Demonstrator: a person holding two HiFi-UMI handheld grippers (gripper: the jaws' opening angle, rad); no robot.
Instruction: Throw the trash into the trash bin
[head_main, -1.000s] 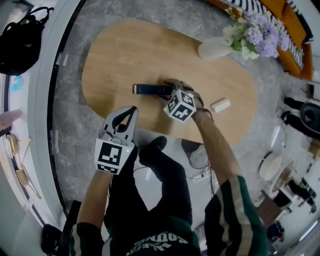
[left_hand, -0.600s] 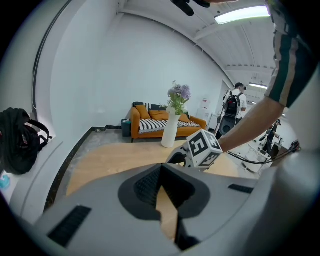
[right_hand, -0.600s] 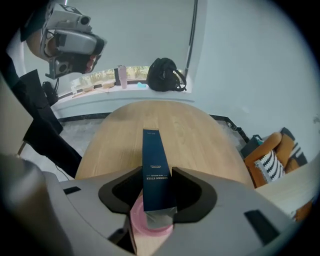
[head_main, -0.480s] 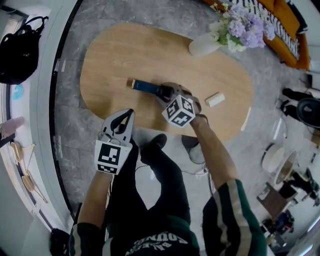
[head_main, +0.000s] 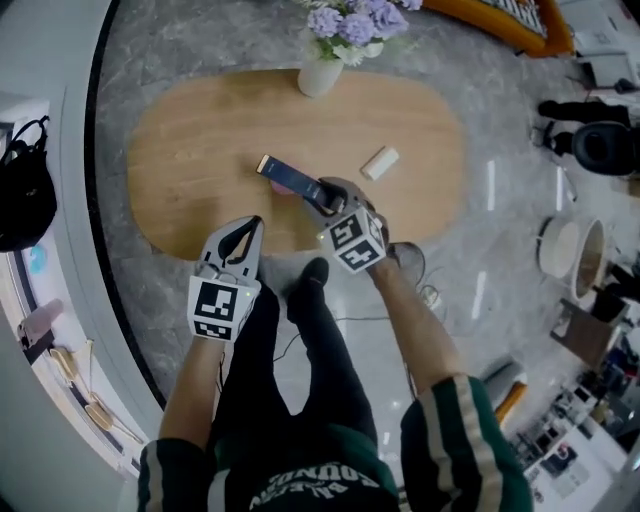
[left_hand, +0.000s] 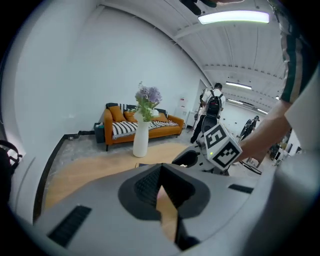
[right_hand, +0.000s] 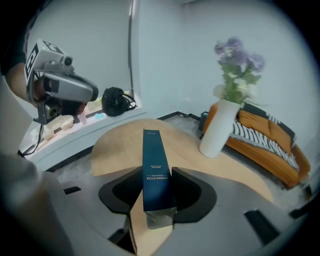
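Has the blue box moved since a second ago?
Yes. The right tongs have just closed on the box and lifted it up off the table.

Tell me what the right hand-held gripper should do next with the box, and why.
Probably carry the dark blue box away from the wooden table toward the bin. The right hand-held gripper is clamped on its near end, and it appears lifted above the tabletop. I can't pick out a bin in these views.
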